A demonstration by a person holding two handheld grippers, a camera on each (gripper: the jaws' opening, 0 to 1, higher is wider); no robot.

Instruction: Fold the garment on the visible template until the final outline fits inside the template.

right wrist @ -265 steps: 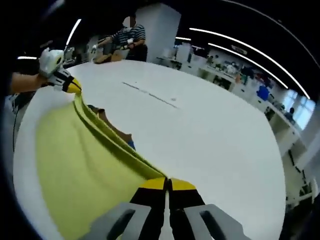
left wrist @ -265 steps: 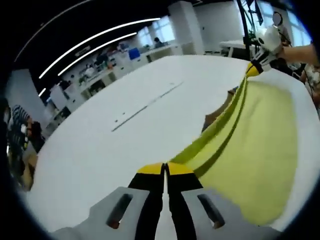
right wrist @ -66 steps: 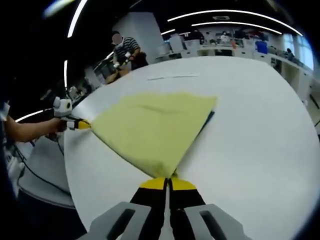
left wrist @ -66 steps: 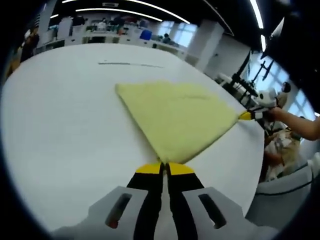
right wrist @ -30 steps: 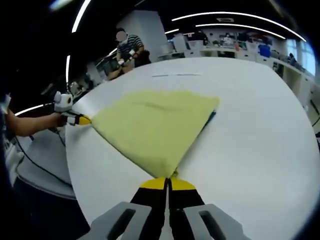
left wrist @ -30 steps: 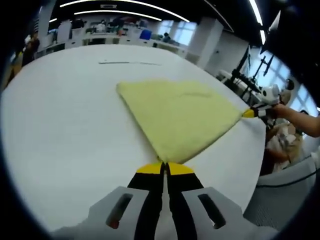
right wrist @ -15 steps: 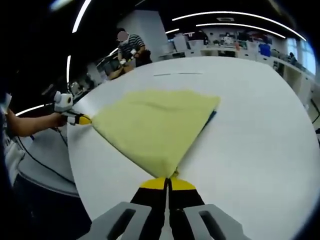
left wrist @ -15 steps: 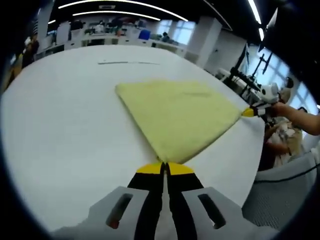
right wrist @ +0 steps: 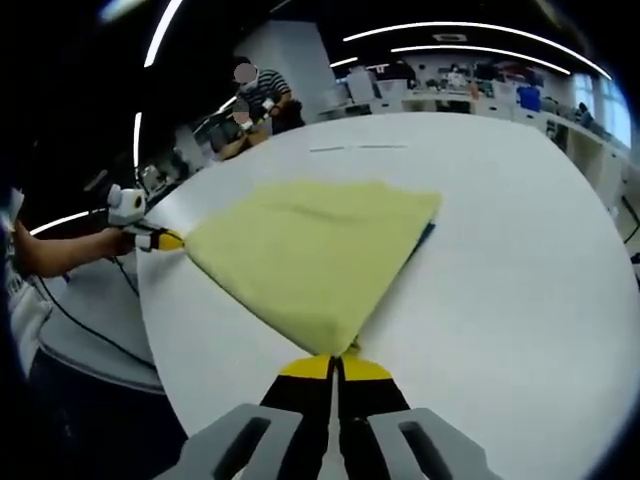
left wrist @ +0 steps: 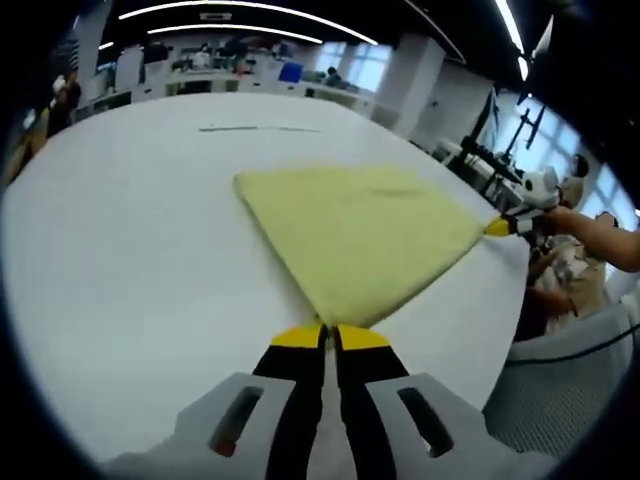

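Two corners of the yellow garment (left wrist: 360,232) were held at once, one by each gripper. In the left gripper view, the left gripper (left wrist: 324,335) was seen with its jaws pressed together on the nearest corner of the cloth, low over the white table (left wrist: 130,260). From that corner the garment was spread flat across the table, and its far right corner was pinched by the right gripper (left wrist: 497,227), with a hand (left wrist: 585,225) behind it near the table's edge. A thin dark line (left wrist: 255,128) was marked on the table well beyond the garment.

In the right gripper view, the right gripper (right wrist: 330,368) was shut on its own corner, and the left gripper (right wrist: 165,239) was seen clamped on the far left corner, close to the table's (right wrist: 520,260) rim. A blue edge (right wrist: 424,236), perhaps the template, was glimpsed under the garment's right side; most of it was hidden.

The fold was judged best done with both corners lifted level and carried together, the edge kept taut, and the cloth laid down squarely so that the outline was kept inside the template.
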